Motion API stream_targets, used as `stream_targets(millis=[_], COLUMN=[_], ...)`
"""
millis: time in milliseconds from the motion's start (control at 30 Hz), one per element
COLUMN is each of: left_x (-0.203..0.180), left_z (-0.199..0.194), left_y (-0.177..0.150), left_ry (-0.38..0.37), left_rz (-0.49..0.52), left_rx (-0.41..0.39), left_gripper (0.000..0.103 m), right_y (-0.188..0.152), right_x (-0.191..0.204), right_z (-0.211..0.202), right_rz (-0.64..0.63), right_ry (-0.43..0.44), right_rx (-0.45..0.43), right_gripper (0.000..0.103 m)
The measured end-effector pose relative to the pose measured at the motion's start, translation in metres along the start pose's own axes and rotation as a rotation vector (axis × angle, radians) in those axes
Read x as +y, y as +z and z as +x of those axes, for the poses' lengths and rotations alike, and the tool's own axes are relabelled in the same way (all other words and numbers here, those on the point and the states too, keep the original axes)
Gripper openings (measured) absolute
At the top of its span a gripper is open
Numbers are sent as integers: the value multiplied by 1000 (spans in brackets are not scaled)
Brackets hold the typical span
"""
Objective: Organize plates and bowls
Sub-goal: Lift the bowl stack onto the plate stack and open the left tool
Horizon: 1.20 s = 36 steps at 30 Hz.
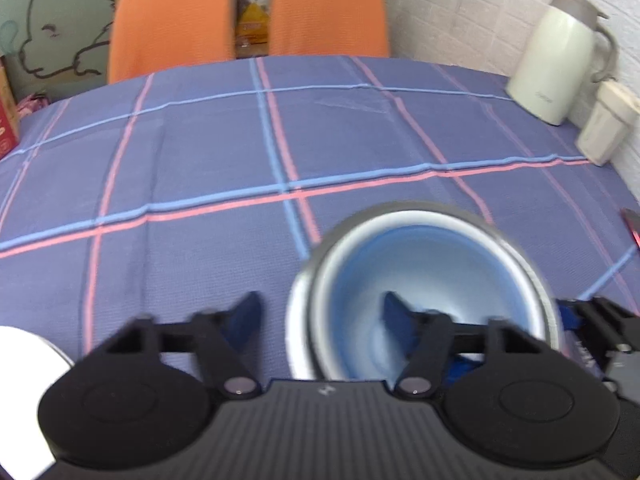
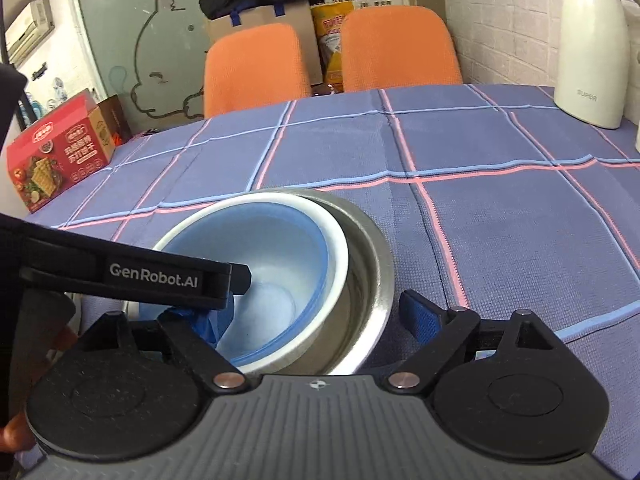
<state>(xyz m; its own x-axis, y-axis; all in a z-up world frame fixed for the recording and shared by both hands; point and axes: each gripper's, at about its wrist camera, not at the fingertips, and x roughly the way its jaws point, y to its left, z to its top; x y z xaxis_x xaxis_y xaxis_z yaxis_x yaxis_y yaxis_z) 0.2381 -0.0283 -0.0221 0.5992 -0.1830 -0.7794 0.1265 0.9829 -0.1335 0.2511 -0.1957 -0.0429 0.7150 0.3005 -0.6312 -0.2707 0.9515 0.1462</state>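
On the table (image 2: 500, 232), well in front of the cream jug (image 2: 592, 48), a blue bowl (image 2: 276, 276) with a white rim sits tilted inside a steel bowl (image 2: 368, 280). The table wears a purple cloth with pink and blue lines; two orange chairs (image 2: 400, 48) stand behind it, a red box (image 2: 60, 152) off to the jug's far side. The left hand-held gripper (image 1: 320, 316) straddles the nested bowls' rim, one finger inside the blue bowl, one outside; blur hides whether its pads press. The right hand-held gripper (image 2: 308, 312) straddles the steel bowl, grip unclear.
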Motion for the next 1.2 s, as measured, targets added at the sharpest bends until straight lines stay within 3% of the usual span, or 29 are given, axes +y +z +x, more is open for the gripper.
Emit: stream_targets(millis=[200, 433, 833, 1200], left_x=[-7, -9, 2, 79], left_z=[0, -5, -22, -104], left_y=[7, 12, 17, -15], left_ry=[35, 36, 21, 142], left_rz=[-2, 10, -8, -90], left_rx=[10, -12, -47, -109], left_gripper=[33, 34, 34, 35], right_y=[4, 4, 12, 18], right_x=[17, 12, 24, 108], right_z=[-1, -8, -17, -32], right_rz=[-23, 49, 16, -104], right_ry=[-56, -29, 3, 156], right_rx=[0, -15, -61, -84], right_gripper=[72, 73, 76, 76])
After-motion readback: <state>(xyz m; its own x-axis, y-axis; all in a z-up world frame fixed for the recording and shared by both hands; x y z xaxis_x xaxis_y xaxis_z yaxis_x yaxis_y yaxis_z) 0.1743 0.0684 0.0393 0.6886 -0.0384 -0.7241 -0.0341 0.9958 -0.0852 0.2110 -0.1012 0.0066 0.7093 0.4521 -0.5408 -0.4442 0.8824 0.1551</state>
